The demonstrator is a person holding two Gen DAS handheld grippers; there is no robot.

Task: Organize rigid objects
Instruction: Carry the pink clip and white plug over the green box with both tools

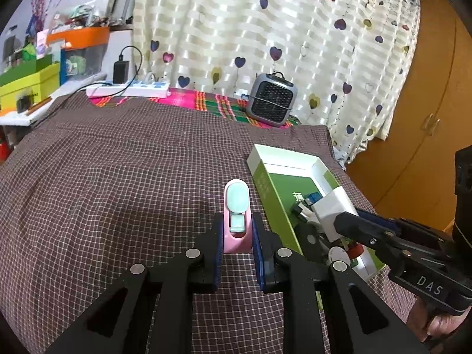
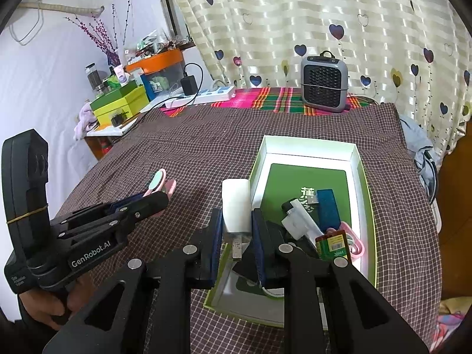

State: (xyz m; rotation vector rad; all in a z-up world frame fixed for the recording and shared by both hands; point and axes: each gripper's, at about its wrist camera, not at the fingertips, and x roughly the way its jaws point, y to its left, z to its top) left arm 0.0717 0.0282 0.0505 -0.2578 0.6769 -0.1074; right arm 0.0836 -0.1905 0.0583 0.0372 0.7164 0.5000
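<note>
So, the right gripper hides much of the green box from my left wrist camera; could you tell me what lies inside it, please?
Observer: A dark blue flat block lies in the green box, beside a white gadget.
Operator: Thank you. Does anything stick out of the white block in the right gripper?
Observer: Yes, a metal tab pokes from its near end.
Operator: Is anything pink in the box?
Observer: A pink loop sits by the right wall, beside a green-labelled bottle.
</note>
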